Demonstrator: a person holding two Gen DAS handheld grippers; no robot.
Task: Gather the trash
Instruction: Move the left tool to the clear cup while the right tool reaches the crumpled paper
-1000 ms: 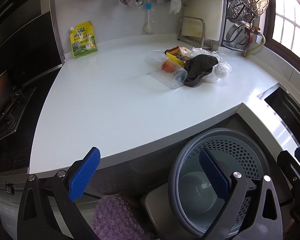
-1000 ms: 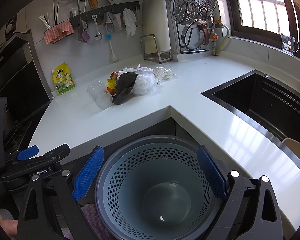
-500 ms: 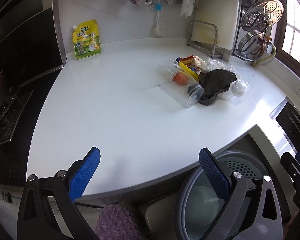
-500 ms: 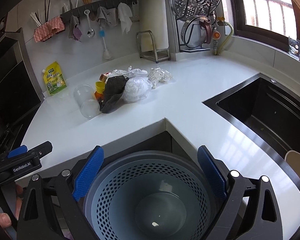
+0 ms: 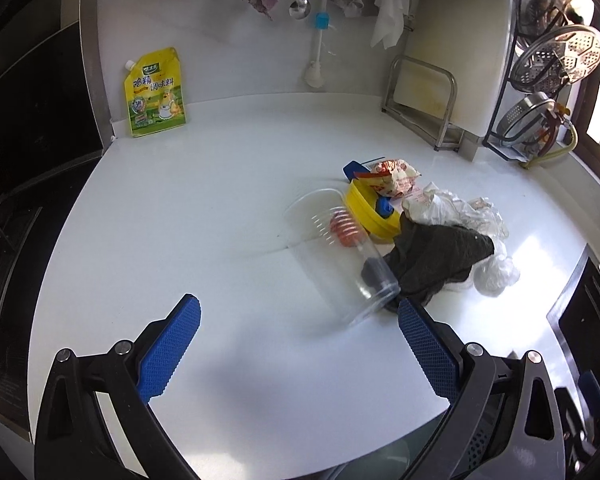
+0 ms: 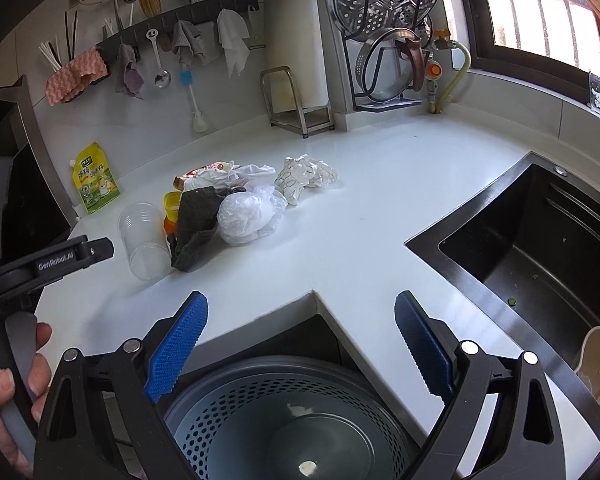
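The job looks like it is only starting: the trash sits in a pile on the white worktop (image 5: 220,208), and nothing is picked up yet. The left tool (image 5: 298,322) is wide open and holds nothing. It points at the clear cup (image 5: 332,256), which lies on its side at the near edge of the pile. The right tool (image 6: 300,318) is wide open too, with nothing in it, above the bin (image 6: 284,420) down by the worktop's corner.

I think the next move is to bring the left tool around the cup and close gently, since thin plastic may squash or roll.

The dark cloth (image 5: 436,260) covers part of the pile. Something orange shows through the cup, but I cannot tell what it is. A white bag (image 6: 246,216) and crumpled paper (image 6: 306,174) lie beside it. The bin is partly cut off.
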